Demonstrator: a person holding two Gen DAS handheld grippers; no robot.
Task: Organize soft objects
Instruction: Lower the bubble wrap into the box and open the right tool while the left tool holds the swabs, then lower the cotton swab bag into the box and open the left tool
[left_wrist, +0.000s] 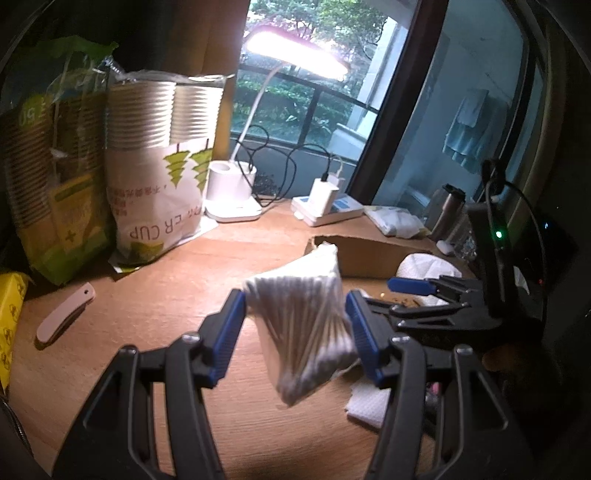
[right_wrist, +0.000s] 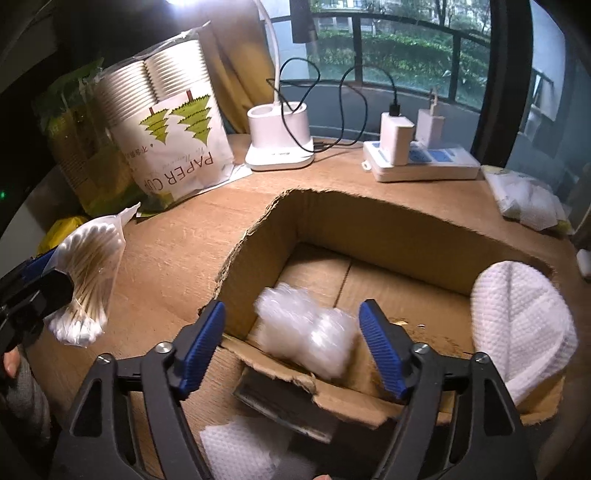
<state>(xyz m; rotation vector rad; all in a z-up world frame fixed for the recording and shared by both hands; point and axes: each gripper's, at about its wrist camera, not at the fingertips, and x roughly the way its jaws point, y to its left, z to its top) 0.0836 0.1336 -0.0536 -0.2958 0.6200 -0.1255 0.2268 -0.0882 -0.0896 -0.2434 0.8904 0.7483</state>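
Note:
My left gripper (left_wrist: 295, 325) is shut on a clear bag of cotton swabs (left_wrist: 301, 328) and holds it above the wooden desk; the bag also shows in the right wrist view (right_wrist: 86, 280). My right gripper (right_wrist: 291, 343) is open above the near edge of a torn cardboard box (right_wrist: 369, 229). A blurred clear plastic bundle (right_wrist: 306, 328) is in the box between the jaws, untouched. A white folded towel (right_wrist: 521, 325) leans in the box's right end.
Paper cup packs (right_wrist: 173, 122), a white lamp base (right_wrist: 279, 140), a power strip with chargers (right_wrist: 424, 162) and a tissue pack (right_wrist: 528, 199) line the back. A pink folding knife (left_wrist: 64, 317) lies left. A white tissue (right_wrist: 236, 450) lies near.

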